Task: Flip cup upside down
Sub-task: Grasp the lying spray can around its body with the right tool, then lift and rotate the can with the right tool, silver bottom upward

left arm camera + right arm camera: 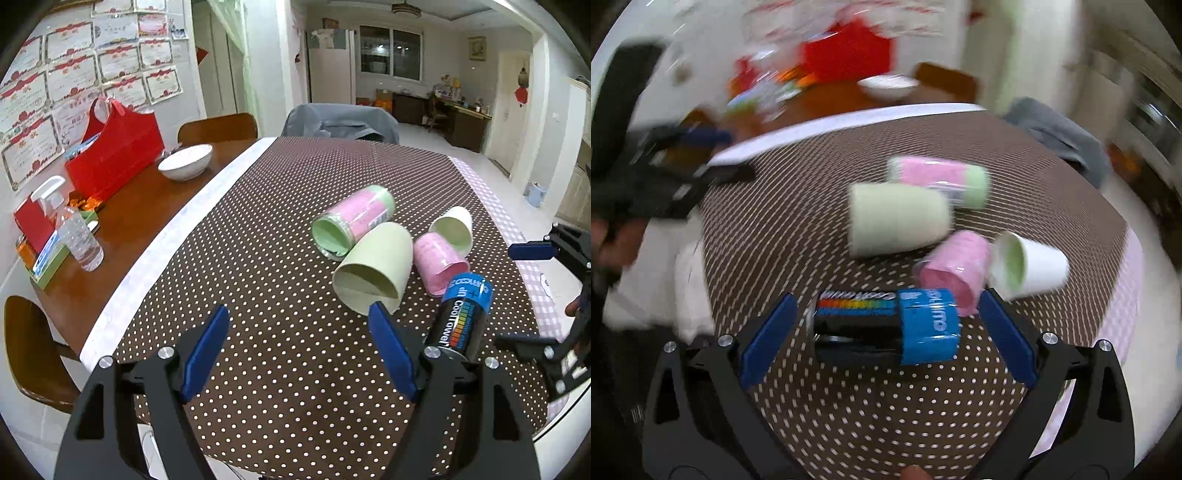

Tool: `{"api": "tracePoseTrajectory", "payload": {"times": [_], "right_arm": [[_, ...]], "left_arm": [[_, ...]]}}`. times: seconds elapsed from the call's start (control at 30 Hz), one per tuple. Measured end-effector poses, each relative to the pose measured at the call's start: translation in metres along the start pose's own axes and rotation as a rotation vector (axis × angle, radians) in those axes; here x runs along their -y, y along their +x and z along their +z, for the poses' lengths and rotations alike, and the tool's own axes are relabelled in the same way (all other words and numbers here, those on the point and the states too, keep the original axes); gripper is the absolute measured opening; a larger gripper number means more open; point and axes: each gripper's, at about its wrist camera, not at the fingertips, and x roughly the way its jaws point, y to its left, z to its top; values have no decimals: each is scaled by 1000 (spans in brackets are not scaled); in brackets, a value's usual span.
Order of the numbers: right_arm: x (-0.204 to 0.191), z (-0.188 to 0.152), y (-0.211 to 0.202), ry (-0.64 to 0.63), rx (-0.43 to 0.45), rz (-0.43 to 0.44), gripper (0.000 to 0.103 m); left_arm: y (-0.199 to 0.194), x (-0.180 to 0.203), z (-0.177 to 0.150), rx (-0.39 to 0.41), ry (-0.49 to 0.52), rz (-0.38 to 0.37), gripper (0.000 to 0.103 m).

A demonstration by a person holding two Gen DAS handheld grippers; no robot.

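Our released right claw straddles the black-and-blue cup, lying on its side crosswise between the fingers, nearer than our released left claw.

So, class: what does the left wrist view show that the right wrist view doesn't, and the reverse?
Only the left view: a spray bottle, certificates on the wall, and the right gripper at its edge.
Only the right view: the left gripper, blurred.
Both: five containers lying on their sides, namely green cup, white cup, pink cup, jar, can; also the bowl.
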Motion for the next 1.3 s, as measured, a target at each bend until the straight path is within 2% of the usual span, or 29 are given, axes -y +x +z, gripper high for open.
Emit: {"api": "tracePoseTrajectory", "payload": {"times": [0.17, 0.23, 0.5, 0.6, 0.73, 0.9, 0.93, 1.0, 1.03, 1.17, 1.3], "right_arm": [[-16, -1, 23, -281, -153, 46, 97], [-20, -3, 29, -361, -189, 59, 97], [-43, -4, 45, -736, -288, 73, 94], [-49, -5, 55, -846, -324, 56, 92], [-63, -10, 70, -968, -384, 83, 88], [-74, -13, 84, -1021, -415, 96, 85], [-75, -15, 89, -1027, -439, 96, 83], [-74, -15, 96, -1020, -476, 106, 74], [-75, -15, 99, -1007, -485, 105, 74], [-67, -5, 103, -899, -487, 122, 72], [-43, 13, 96, -687, -432, 158, 72]], "left_arm": [[11, 1, -2, -34, -12, 5, 77], [15, 2, -4, -45, -17, 4, 77], [27, -1, -4, -79, -38, 22, 77], [31, -3, -5, -91, -50, 27, 77], [36, -6, -7, -107, -61, 31, 77], [40, -8, -9, -120, -64, 34, 77], [41, -9, -9, -122, -65, 34, 77], [43, -9, -10, -127, -66, 30, 77], [43, -9, -10, -128, -64, 28, 77], [42, -9, -12, -128, -60, 21, 77], [40, -11, -13, -123, -60, 16, 77]]}}
